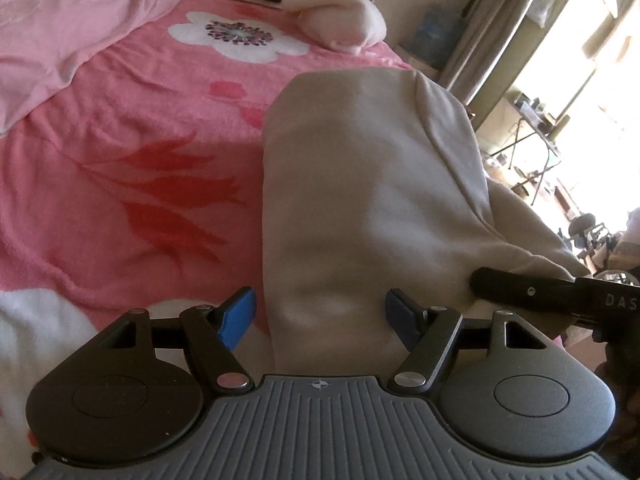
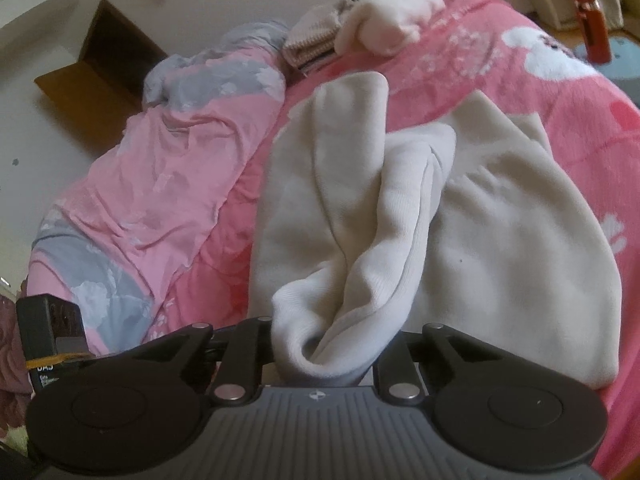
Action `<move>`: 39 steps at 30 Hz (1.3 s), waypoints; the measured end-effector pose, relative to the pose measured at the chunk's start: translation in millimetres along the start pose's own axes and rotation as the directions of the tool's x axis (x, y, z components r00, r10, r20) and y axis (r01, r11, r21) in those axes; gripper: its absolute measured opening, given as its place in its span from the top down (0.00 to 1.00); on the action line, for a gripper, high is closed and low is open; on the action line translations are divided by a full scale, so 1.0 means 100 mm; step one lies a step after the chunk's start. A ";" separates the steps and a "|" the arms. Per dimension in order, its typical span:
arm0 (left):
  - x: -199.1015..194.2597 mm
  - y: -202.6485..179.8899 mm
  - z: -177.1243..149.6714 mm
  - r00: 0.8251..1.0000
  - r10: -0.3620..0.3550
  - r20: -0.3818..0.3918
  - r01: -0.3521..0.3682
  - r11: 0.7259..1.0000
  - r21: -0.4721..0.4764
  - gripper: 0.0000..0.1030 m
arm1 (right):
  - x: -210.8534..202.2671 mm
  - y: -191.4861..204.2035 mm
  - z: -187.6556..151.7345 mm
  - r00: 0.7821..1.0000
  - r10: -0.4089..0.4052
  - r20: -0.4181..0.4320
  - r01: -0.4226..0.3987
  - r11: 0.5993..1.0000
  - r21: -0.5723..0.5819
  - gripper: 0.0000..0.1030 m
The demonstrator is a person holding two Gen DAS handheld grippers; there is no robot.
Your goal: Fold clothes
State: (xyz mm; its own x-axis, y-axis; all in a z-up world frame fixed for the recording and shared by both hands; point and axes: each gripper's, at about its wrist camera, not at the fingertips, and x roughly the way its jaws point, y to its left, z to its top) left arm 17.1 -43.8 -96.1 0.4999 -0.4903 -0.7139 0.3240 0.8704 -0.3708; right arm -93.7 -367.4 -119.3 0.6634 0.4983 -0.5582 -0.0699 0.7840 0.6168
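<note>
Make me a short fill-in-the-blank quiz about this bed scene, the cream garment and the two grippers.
1. The cream garment lies on a blanket whose main colour is ____.
2. The left gripper straddles the garment with its jaws ____.
3. The right gripper is ____ on a bunched fold of the garment.
4. The left gripper's finger pads are coloured ____.

Missing words: pink; open; shut; blue

You can read "DAS" on the black gripper body (image 1: 600,300) at the right edge. The same letters show on a black device (image 2: 48,360) at lower left.
</note>
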 end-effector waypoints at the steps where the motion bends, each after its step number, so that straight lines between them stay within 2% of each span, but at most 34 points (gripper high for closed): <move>1: 0.00 0.00 0.00 1.000 -0.001 0.002 0.001 1.000 0.001 0.30 | -0.02 0.01 0.00 1.000 0.002 0.007 -0.002 1.000 -0.010 0.82; 8: 0.02 -0.08 0.00 1.000 -0.020 0.008 0.020 0.999 0.028 0.30 | -0.15 0.04 -0.03 0.998 -0.020 0.059 0.024 0.997 -0.069 0.83; 16: 0.05 -0.20 0.01 0.999 -0.040 0.008 0.039 0.996 0.077 0.30 | -0.28 -0.16 -0.04 0.994 -0.051 0.092 0.056 0.997 -0.052 0.83; 19: 0.04 -0.22 0.01 0.999 -0.049 0.023 0.047 0.995 0.084 0.30 | -0.33 -0.18 0.00 0.992 -0.034 0.119 0.039 0.998 -0.039 0.83; 20: 0.04 -0.23 0.02 0.998 -0.052 0.030 0.049 0.995 0.086 0.30 | -0.35 -0.14 0.03 0.991 -0.027 0.133 0.035 0.998 -0.056 0.83; 22: 0.04 -0.23 0.04 0.997 -0.058 0.044 0.054 0.995 0.082 0.30 | -0.38 0.02 0.08 0.986 -0.025 0.164 0.052 0.985 -0.162 0.83; 25: 0.06 -0.23 0.05 0.997 -0.062 0.051 0.058 0.995 0.076 0.25 | -0.39 0.21 0.11 0.979 -0.030 0.200 0.092 0.947 -0.307 0.83; 26: 0.08 -0.24 0.05 0.997 -0.059 0.044 0.055 0.995 0.079 0.25 | -0.40 0.19 0.10 0.978 -0.038 0.204 0.103 0.942 -0.318 0.83; 28: 0.13 -0.26 0.02 0.999 -0.050 0.018 0.048 0.995 0.091 0.25 | -0.36 0.05 0.06 0.981 -0.074 0.182 0.124 0.951 -0.282 0.83; 32: 0.22 -0.31 -0.04 0.999 -0.030 -0.028 0.033 0.992 0.123 0.25 | -0.22 -0.38 -0.10 0.990 -0.107 0.092 0.118 0.984 -0.129 0.83; 35: 0.26 -0.32 -0.06 0.999 -0.017 -0.042 0.023 0.991 0.135 0.24 | -0.19 -0.63 -0.13 0.997 -0.062 0.048 0.061 0.998 0.013 0.81; 37: 0.26 -0.32 -0.06 0.999 -0.012 -0.043 0.018 0.991 0.136 0.23 | -0.23 -0.72 -0.07 1.000 -0.021 0.010 0.020 0.997 0.077 0.76; 39: 0.26 -0.32 -0.06 0.999 -0.008 -0.045 0.014 0.991 0.136 0.22 | -0.32 -0.79 0.00 0.999 0.009 -0.031 -0.005 0.994 0.111 0.67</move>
State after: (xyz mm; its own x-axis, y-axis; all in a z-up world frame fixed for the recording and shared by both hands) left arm 14.5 -84.1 -106.3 0.4608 -0.4943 -0.7371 0.4374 0.8492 -0.2960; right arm -109.5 -445.4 -149.8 0.6392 0.5166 -0.5697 0.0096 0.7354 0.6776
